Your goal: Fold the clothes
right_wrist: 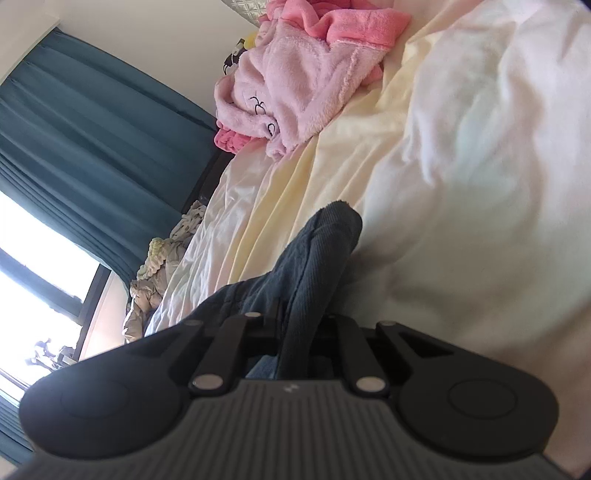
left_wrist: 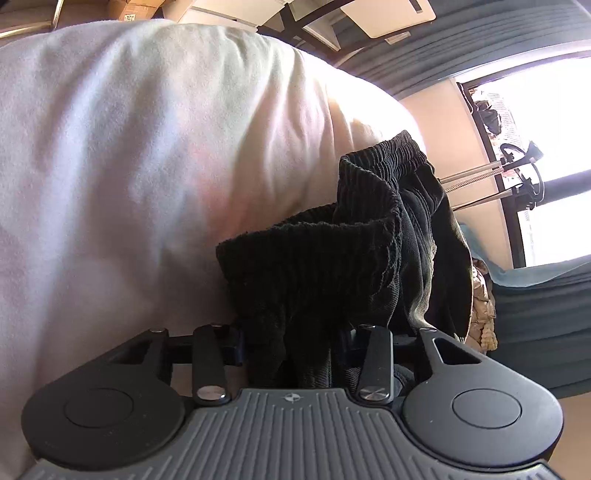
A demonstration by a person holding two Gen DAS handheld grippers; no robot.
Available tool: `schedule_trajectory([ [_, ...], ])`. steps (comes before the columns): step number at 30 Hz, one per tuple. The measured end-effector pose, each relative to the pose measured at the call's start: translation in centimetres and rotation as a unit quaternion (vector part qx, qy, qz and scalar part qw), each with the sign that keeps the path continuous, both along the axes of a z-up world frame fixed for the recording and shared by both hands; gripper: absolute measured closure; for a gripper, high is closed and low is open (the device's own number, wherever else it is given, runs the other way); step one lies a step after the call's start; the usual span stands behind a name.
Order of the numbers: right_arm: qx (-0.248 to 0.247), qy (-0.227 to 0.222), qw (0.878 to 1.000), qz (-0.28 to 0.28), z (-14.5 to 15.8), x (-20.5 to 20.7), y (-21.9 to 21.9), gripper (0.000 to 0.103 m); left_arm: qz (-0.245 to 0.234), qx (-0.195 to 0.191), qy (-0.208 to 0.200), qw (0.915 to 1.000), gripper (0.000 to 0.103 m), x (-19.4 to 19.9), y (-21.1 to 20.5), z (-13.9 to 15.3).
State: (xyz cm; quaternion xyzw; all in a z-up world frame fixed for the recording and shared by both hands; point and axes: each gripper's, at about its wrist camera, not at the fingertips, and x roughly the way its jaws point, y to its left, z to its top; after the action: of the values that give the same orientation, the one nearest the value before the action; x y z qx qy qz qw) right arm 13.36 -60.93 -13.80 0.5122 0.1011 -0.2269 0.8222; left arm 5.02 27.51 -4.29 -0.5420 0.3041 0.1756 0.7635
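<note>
Cream bedding [right_wrist: 461, 166] fills both views. Only the right wrist view shows a pink fleece garment [right_wrist: 295, 85] far up the bed and teal curtains [right_wrist: 85, 122]. Both the left gripper [left_wrist: 295, 347] and right gripper [right_wrist: 295, 328] have jaws clamped on the dark corduroy trousers [left_wrist: 332, 258], bunched over the bedding.

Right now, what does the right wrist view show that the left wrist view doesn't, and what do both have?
Only the right wrist view shows the pink fleece garment heaped on the bed and the right gripper shut on a fold of the dark corduroy garment. Only the left wrist view shows that garment's elastic waistband, cardboard boxes and the left gripper. Both share the corduroy, pale bedding, teal curtains and a bright window.
</note>
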Motion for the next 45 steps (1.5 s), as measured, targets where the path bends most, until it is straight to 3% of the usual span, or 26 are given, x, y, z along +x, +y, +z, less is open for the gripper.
schedule_trajectory([
  [2, -0.004, -0.010, 1.000, -0.002, 0.9, -0.3, 0.1, 0.097, 0.004, 0.006, -0.026, 0.9996, 0.080, -0.8, 0.1, 1.2],
  [6, -0.118, -0.038, 0.992, 0.005, 6.0, -1.6, 2.3, 0.097, -0.007, 0.038, -0.102, 0.9941, 0.084, -2.7, 0.0, 5.8],
  [8, -0.127, -0.043, 0.991, -0.009, 7.2, -2.6, 3.1, 0.097, -0.011, 0.039, -0.126, 0.9912, 0.085, -3.6, 0.2, 7.5],
  [10, -0.089, -0.033, 0.995, -0.042, 7.2, -4.4, 3.2, 0.097, -0.011, 0.042, -0.134, 0.9900, 0.085, -4.7, 0.6, 8.2],
  [12, -0.046, 0.046, 0.995, -0.070, 6.2, -5.5, 2.8, 0.097, -0.008, 0.036, -0.124, 0.9916, 0.085, -6.1, 1.2, 7.6],
  [15, 0.059, 0.127, 0.985, -0.097, 1.4, -7.6, 1.2, 0.097, -0.014, 0.020, -0.088, 0.9958, 0.085, -7.1, 2.6, 5.3],
  [17, 0.072, 0.119, 0.986, -0.090, 0.2, -8.1, 0.7, 0.097, -0.016, 0.007, -0.060, 0.9980, 0.085, -6.9, 3.4, 3.3],
  [22, 0.000, 0.142, 0.986, -0.089, 2.1, -7.3, 1.9, 0.095, -0.020, 0.007, -0.054, 0.9983, 0.084, -6.9, 4.0, 2.1],
  [25, -0.076, 0.193, 0.976, -0.069, 2.8, -6.1, 3.2, 0.086, -0.049, 0.050, -0.060, 0.9957, 0.082, -6.4, 3.3, 3.5],
  [27, -0.126, 0.227, 0.964, -0.054, 3.2, -5.3, 4.0, 0.068, -0.066, 0.085, -0.054, 0.9928, 0.079, -6.3, 2.7, 4.6],
  [28, -0.160, 0.238, 0.957, -0.049, 3.7, -5.2, 4.7, 0.055, -0.073, 0.103, -0.049, 0.9908, 0.069, -6.3, 2.4, 5.1],
  [29, -0.194, 0.247, 0.948, -0.045, 4.1, -5.0, 5.5, 0.046, -0.079, 0.122, -0.044, 0.9884, 0.048, -6.4, 2.0, 5.6],
  [31, -0.229, 0.247, 0.941, -0.039, 5.0, -5.3, 6.6, 0.039, -0.086, 0.171, -0.033, 0.9809, 0.018, -6.7, 1.1, 6.9],
  [32, -0.246, 0.246, 0.937, -0.036, 5.4, -5.5, 7.2, 0.039, -0.083, 0.205, -0.029, 0.9748, 0.011, -7.1, 0.5, 7.6],
  [37, -0.314, 0.223, 0.923, -0.003, 8.2, -6.1, 10.4, 0.033, -0.099, 0.354, -0.032, 0.9296, 0.003, -8.2, -3.0, 11.3],
  [45, -0.358, 0.145, 0.917, 0.100, 12.1, -7.0, 17.1, 0.033, -0.172, 0.439, -0.091, 0.8773, 0.001, -7.4, -10.0, 14.6],
])
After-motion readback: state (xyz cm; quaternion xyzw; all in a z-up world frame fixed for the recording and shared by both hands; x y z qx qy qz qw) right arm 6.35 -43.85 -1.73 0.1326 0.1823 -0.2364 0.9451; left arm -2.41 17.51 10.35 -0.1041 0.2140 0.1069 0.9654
